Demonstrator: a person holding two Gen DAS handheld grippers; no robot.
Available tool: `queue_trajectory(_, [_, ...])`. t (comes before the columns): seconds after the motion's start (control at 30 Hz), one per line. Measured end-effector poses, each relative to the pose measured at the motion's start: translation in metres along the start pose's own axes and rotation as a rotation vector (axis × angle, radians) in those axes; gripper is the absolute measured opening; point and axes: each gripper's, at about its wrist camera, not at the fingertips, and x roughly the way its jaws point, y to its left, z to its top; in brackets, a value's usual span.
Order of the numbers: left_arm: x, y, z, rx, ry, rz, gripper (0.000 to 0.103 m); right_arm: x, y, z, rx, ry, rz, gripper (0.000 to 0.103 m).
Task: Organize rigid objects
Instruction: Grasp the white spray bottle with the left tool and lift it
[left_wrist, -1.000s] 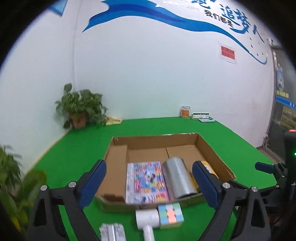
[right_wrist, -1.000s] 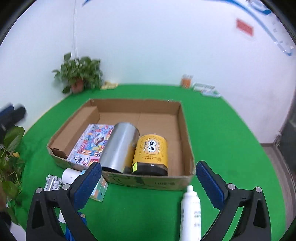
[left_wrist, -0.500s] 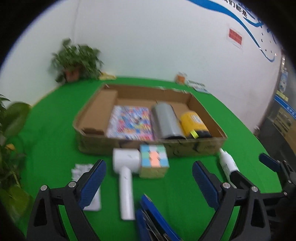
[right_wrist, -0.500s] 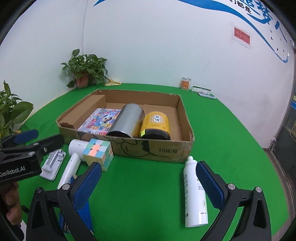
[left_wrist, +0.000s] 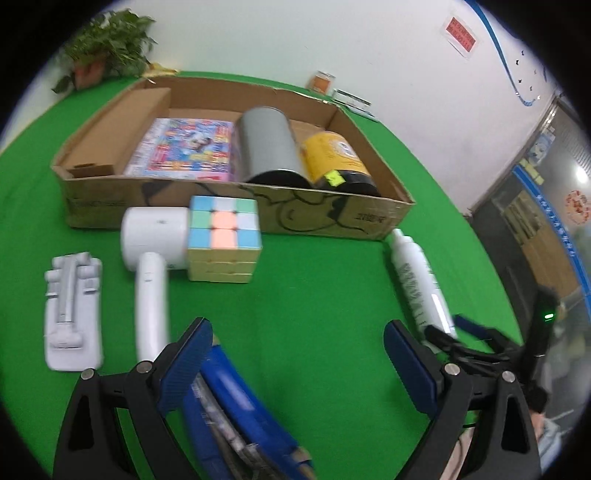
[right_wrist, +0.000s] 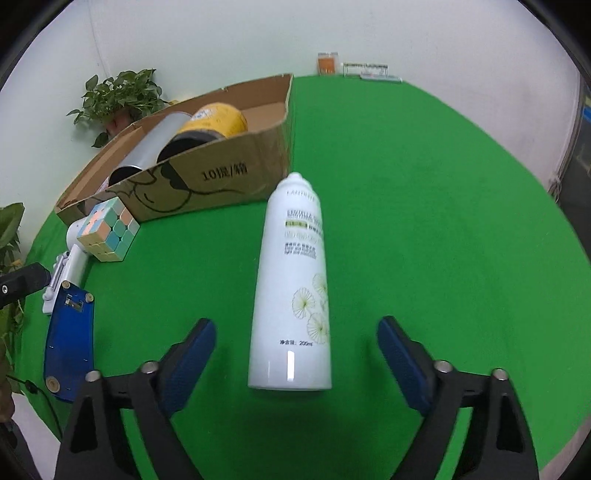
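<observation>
A cardboard box (left_wrist: 236, 214) holds a colourful puzzle box (left_wrist: 184, 149), a silver cylinder (left_wrist: 269, 147) and a yellow can (left_wrist: 332, 162). In front lie a pastel cube (left_wrist: 221, 236), a white hair dryer (left_wrist: 151, 258), a grey holder (left_wrist: 72, 310), a blue object (left_wrist: 229, 398) and a white spray bottle (right_wrist: 295, 291). My left gripper (left_wrist: 295, 369) is open and empty above the blue object. My right gripper (right_wrist: 295, 362) is open, its pads on either side of the bottle's base without touching it.
A potted plant (left_wrist: 107, 48) stands at the far left corner of the green table (right_wrist: 424, 221). An orange jar (right_wrist: 328, 63) and small items sit by the back wall. The table edge curves at the right. The right gripper shows in the left wrist view (left_wrist: 480, 332).
Both grippers have dropped lower and nearer the table front. The right one has swung right and now straddles the white bottle. The left one now looks down on the blue object.
</observation>
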Motion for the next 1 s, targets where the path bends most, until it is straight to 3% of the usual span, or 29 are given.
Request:
queue_trajectory(0.07, [0.004, -0.007, 0.005, 0.015, 0.024, -0.028, 0.094, 0.006, 0.003, -0.002, -0.016, 0.019, -0.02, 0.042])
queue_trajectory(0.23, [0.018, -0.035, 0.013, 0.067, 0.093, -0.065, 0.094, -0.001, 0.002, -0.015, -0.069, 0.029, -0.061, 0.042])
queue_trajectory(0.4, [0.042, -0.062, 0.01, 0.099, 0.181, -0.151, 0.094, -0.015, 0.018, -0.041, -0.238, 0.028, -0.242, 0.044])
queue_trajectory(0.47, [0.053, -0.07, 0.009, 0.1, 0.228, -0.194, 0.094, -0.02, 0.028, -0.047, -0.286, 0.013, -0.212, 0.053])
queue_trajectory(0.5, [0.057, -0.072, 0.008, 0.098, 0.249, -0.217, 0.094, -0.026, 0.031, -0.048, -0.292, -0.009, -0.173, 0.072])
queue_trajectory(0.57, [0.063, -0.074, 0.007, 0.094, 0.277, -0.236, 0.094, -0.038, 0.03, -0.047, -0.253, -0.054, -0.125, 0.09])
queue_trajectory(0.63, [0.072, -0.07, 0.01, 0.058, 0.303, -0.223, 0.094, -0.045, 0.024, -0.041, -0.179, -0.07, -0.046, 0.09])
queue_trajectory(0.7, [0.078, -0.066, 0.014, 0.034, 0.319, -0.224, 0.094, -0.038, 0.019, -0.034, -0.11, -0.033, 0.061, 0.09])
queue_trajectory(0.8, [0.089, -0.063, 0.018, 0.017, 0.352, -0.217, 0.091, -0.017, 0.018, -0.031, -0.061, 0.048, 0.146, 0.085])
queue_trajectory(0.93, [0.104, -0.055, 0.013, -0.029, 0.428, -0.197, 0.067, 0.002, 0.036, -0.034, -0.065, 0.115, 0.212, 0.077])
queue_trajectory(0.97, [0.101, -0.056, 0.013, -0.015, 0.41, -0.193, 0.066, 0.005, 0.04, -0.035, -0.071, 0.122, 0.218, 0.072])
queue_trajectory(1.0, [0.101, -0.057, 0.013, -0.004, 0.421, -0.18, 0.058, 0.007, 0.042, -0.035, -0.073, 0.131, 0.22, 0.063])
